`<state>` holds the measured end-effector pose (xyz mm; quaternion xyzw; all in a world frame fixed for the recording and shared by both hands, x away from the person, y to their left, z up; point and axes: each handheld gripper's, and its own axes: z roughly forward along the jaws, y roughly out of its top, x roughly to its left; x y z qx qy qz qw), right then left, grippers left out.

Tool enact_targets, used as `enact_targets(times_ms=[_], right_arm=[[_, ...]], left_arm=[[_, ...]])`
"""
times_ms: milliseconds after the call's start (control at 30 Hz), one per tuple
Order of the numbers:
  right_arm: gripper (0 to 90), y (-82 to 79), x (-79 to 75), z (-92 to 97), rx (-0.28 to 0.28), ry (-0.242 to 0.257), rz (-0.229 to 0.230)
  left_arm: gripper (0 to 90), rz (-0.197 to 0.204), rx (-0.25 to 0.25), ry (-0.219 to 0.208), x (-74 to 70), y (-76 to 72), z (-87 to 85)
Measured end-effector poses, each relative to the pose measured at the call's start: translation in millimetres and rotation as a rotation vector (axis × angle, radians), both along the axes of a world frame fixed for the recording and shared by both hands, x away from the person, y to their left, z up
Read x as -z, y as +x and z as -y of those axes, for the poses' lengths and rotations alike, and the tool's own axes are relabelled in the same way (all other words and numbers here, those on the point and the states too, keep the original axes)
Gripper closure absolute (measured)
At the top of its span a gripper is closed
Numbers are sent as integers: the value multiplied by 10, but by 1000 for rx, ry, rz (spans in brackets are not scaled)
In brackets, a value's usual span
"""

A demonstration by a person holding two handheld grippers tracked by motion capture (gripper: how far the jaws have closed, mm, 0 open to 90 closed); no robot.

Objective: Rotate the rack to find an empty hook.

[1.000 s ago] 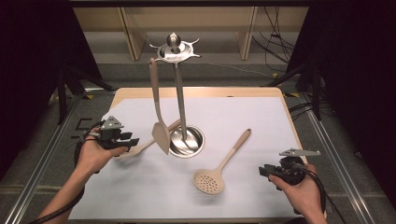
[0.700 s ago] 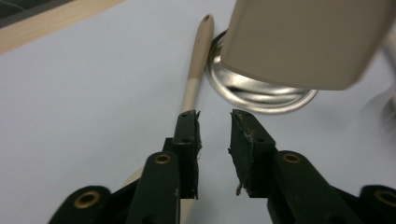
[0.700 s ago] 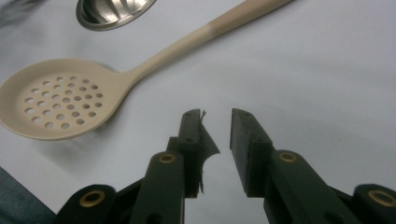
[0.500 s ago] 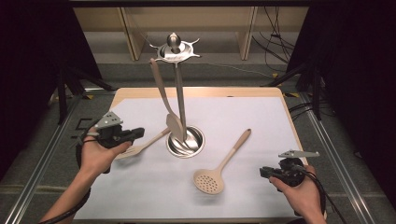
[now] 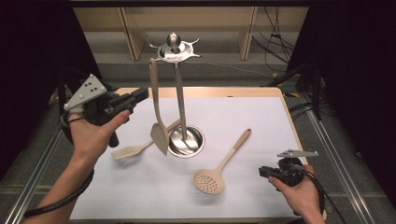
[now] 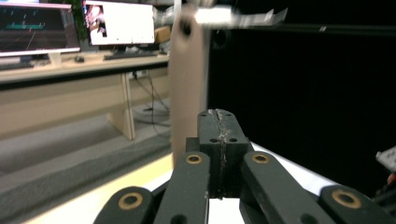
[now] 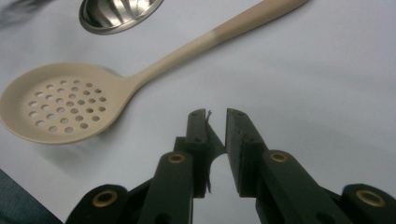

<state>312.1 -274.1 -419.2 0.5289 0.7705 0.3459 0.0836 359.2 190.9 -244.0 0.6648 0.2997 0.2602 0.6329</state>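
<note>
A metal utensil stand (image 5: 180, 102) rises from a round base (image 7: 116, 11) mid-table. A beige spatula (image 5: 157, 112) hangs from its top hooks and appears blurred in the left gripper view (image 6: 187, 84). My left gripper (image 5: 144, 93) is lifted beside that spatula's handle; its jaws have just been closing and meet at the tips (image 6: 219, 114) with nothing between them. A slotted turner (image 5: 130, 150) lies left of the base. A perforated spoon (image 5: 208, 182) (image 7: 56, 107) lies front centre. My right gripper (image 5: 261, 171) (image 7: 215, 114) stays low at the front right, its jaws drawn in to a narrow gap that holds nothing.
A white mat (image 5: 243, 116) covers the wooden table (image 5: 201, 91). Black curtains flank both sides. The left gripper view takes in a desk with monitors (image 6: 116, 23) beyond the table. Bare mat lies between the spoon and the right gripper.
My left hand rose from beside the turner to the height of the hanging spatula's handle and its jaws shut. The hanging spatula swung. The right gripper's jaws narrowed.
</note>
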Motion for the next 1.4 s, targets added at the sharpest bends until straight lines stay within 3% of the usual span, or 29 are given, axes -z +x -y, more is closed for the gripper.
enact_targets(times_ms=[167, 333, 400, 433, 567, 600, 633, 1167, 1400], right_arm=[[797, 7, 3, 10, 1, 0, 3], [797, 10, 3, 14, 6, 2, 1], [797, 6, 3, 16, 10, 10, -2], [797, 15, 11, 27, 1, 4, 19], [797, 3, 2, 30, 11, 10, -1], [797, 20, 16, 42, -8, 1, 29], [798, 8, 6, 31, 5, 7, 7], [800, 34, 44, 26, -7, 1, 30], [800, 31, 41, 26, 9, -12, 11]], left_arm=[[896, 23, -4, -9, -210, 52, 71], [896, 35, -26, -8, -322, 153, 92], [896, 35, -27, 1, -339, 181, 105], [896, 33, -27, 2, -344, 191, 114], [896, 28, -29, 11, -360, 226, 143], [896, 30, -31, 20, -364, 235, 148], [896, 31, -36, 25, -368, 244, 153], [896, 15, -64, 51, -412, 366, 97], [897, 6, -80, 58, -423, 473, 76]])
